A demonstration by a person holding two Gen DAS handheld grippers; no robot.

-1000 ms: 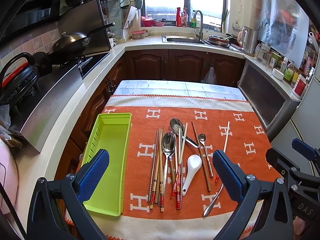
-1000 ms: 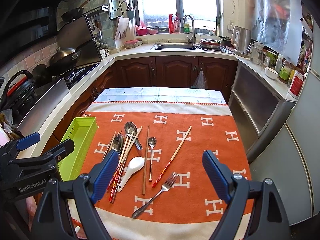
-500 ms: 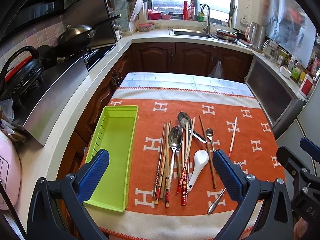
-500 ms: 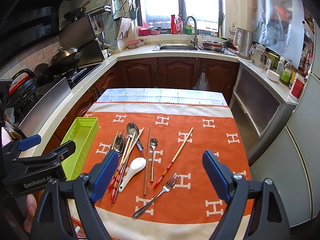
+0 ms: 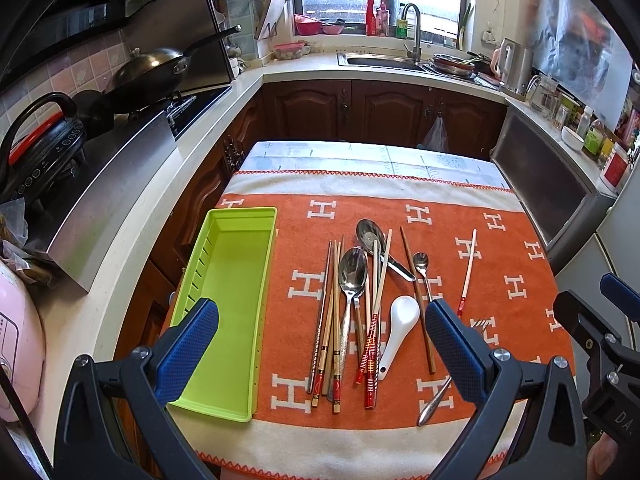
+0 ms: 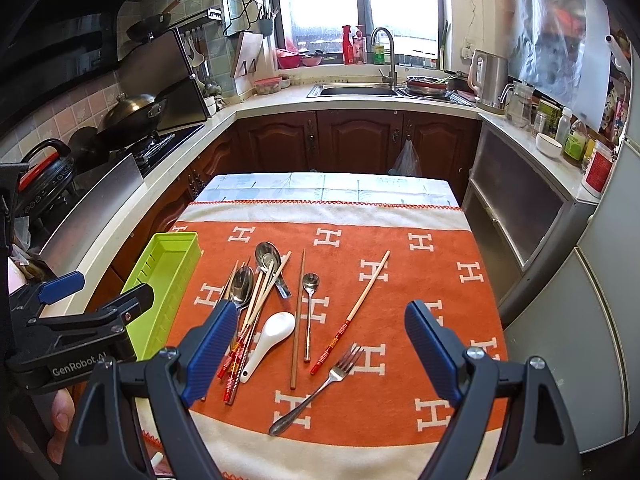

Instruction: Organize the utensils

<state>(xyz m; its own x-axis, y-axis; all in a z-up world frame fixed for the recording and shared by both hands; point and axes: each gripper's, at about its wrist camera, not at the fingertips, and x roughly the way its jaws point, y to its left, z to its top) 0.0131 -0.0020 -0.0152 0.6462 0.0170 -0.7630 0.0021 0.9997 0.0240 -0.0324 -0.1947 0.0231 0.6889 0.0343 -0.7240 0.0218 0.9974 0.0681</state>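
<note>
A lime-green utensil tray (image 5: 230, 312) (image 6: 160, 288) lies empty at the left of the orange cloth (image 5: 500, 264) (image 6: 400, 272). Right of it lie several chopsticks (image 5: 332, 320) (image 6: 256, 312), metal spoons (image 5: 352, 276) (image 6: 243, 284), a white ceramic spoon (image 5: 400, 320) (image 6: 272, 334), a small spoon (image 6: 310, 292), a lone chopstick (image 5: 467, 272) (image 6: 356, 308) and a fork (image 6: 320, 392). My left gripper (image 5: 320, 352) is open and empty above the near edge, between tray and pile. My right gripper (image 6: 320, 356) is open and empty above the fork.
The table stands in a kitchen aisle. A counter with a stove, wok (image 5: 152, 68) and cooker (image 5: 36, 136) runs along the left. Sink (image 6: 356, 90) and cabinets are behind. A glass-fronted cabinet (image 6: 516, 204) and fridge stand on the right.
Both grippers have risen and pulled back a little, so the table looks lower and farther. Both stayed open. No utensil has moved.
</note>
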